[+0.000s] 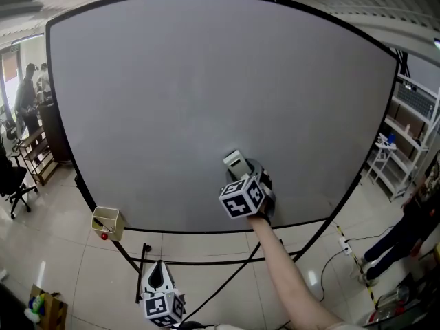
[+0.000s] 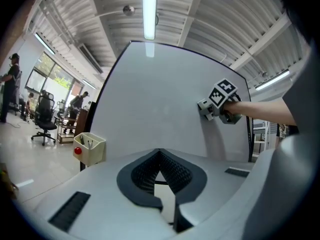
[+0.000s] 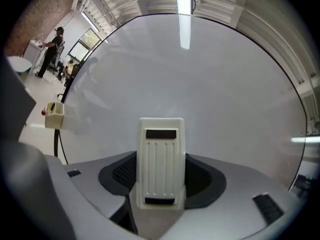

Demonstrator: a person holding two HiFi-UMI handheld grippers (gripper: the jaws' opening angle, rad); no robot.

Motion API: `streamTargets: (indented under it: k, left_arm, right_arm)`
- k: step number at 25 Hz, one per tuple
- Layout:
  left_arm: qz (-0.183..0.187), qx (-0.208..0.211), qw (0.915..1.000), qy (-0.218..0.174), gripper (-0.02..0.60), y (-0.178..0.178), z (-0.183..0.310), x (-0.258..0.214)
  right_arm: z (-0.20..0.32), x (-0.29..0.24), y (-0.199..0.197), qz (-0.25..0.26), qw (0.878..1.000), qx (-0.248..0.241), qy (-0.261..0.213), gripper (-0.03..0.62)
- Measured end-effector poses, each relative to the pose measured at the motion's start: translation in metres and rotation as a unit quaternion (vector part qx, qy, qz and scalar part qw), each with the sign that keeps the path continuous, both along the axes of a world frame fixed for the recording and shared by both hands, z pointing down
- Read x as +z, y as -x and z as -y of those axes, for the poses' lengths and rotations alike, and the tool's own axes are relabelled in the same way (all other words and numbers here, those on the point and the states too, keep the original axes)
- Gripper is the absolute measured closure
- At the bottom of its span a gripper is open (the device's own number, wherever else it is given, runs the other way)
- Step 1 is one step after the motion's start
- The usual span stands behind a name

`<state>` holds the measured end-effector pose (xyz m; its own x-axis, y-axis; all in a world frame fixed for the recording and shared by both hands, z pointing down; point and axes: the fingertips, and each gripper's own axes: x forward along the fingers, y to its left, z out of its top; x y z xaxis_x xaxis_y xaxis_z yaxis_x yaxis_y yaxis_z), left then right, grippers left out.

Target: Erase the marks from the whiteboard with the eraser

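Note:
A large whiteboard (image 1: 206, 102) on a black stand fills the head view, and I see no marks on its surface. My right gripper (image 1: 238, 170) is shut on a cream plastic eraser (image 1: 235, 162), which it holds against the board's lower middle. In the right gripper view the eraser (image 3: 160, 164) stands upright between the jaws, with the bare board (image 3: 210, 84) behind it. My left gripper (image 1: 157, 275) hangs low below the board, away from it. Its jaws (image 2: 160, 156) meet at the tips with nothing between them. From there the right gripper (image 2: 209, 108) shows against the board (image 2: 155, 109).
A cream pen tray (image 1: 108, 222) with a red knob hangs at the board's lower left corner. Black stand legs (image 1: 143, 260) and cables cross the tiled floor. White shelves (image 1: 412, 126) stand at right, where a person (image 1: 395, 243) is. People (image 1: 27, 91) and an office chair (image 1: 12, 184) are far left.

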<state>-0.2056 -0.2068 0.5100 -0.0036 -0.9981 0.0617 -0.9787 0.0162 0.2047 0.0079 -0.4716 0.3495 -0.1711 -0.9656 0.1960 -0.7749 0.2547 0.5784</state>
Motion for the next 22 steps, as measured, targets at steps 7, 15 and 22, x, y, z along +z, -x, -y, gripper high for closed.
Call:
streamTargets:
  k: [7,15,22]
  left_arm:
    - [0.120,0.104,0.9814,-0.108,0.578,-0.065,0.034,-0.084]
    - [0.195,0.193,0.9484,-0.158,0.578,-0.146,0.029,-0.109]
    - [0.173,0.193,0.9596,-0.108,0.578,-0.142,0.023,-0.076]
  right_arm:
    - [-0.002,-0.194,-0.035,0.116,0.986,0.000,-0.124,0.324]
    - [-0.001,-0.164,-0.014,0.132,0.990,0.009,-0.058,0.324]
    - [-0.003,0.010,0.024,-0.023,0.999,0.021,0.004,0.324]
